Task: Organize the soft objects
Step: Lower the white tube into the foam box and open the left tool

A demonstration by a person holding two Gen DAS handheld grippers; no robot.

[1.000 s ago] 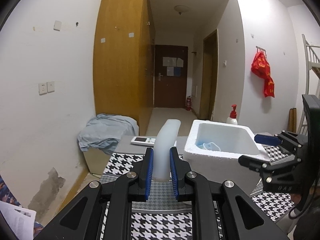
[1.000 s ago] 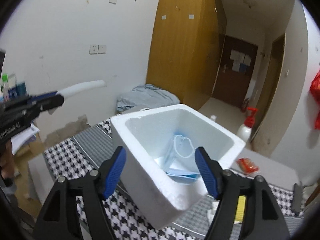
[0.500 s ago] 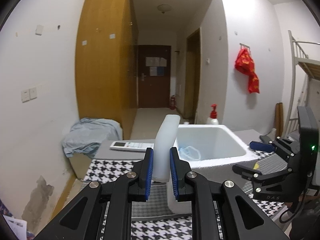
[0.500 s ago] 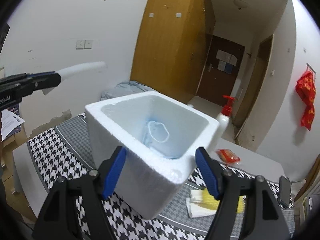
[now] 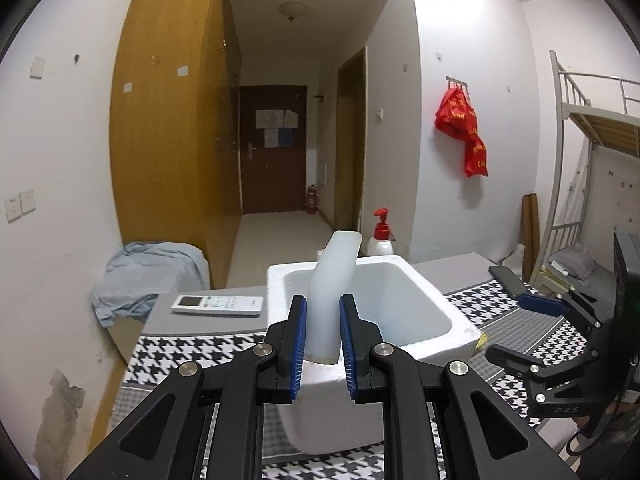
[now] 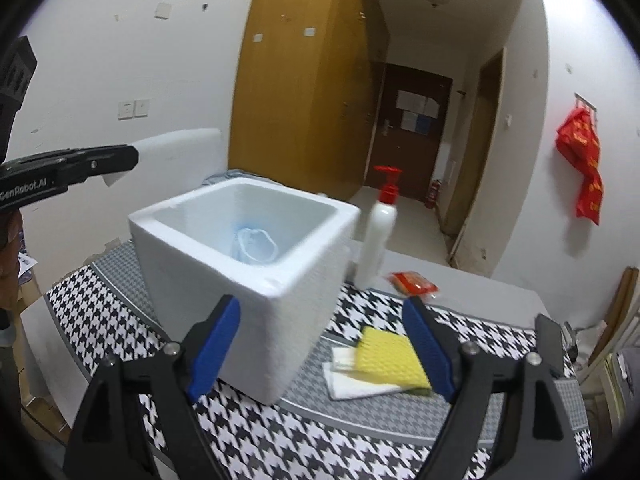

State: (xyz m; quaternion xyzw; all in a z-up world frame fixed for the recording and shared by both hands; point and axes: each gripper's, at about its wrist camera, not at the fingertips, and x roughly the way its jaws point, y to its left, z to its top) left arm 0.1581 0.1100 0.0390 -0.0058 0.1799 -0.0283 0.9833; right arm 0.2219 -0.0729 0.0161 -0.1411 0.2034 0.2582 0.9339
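L gripper clamps foam strip above foam box; R gripper wide open, empty; only R view shows sponge, maybe mask inside.

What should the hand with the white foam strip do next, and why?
Probably ease the left gripper forward and lower the foam strip into the box. The strip is clamped, but it hangs above the box's near rim, not yet inside.

The left tool clamps a pale foam strip that rises above the white foam box on the houndstooth-covered desk. The right tool hangs beside the box, jaws apart. A remote lies behind.
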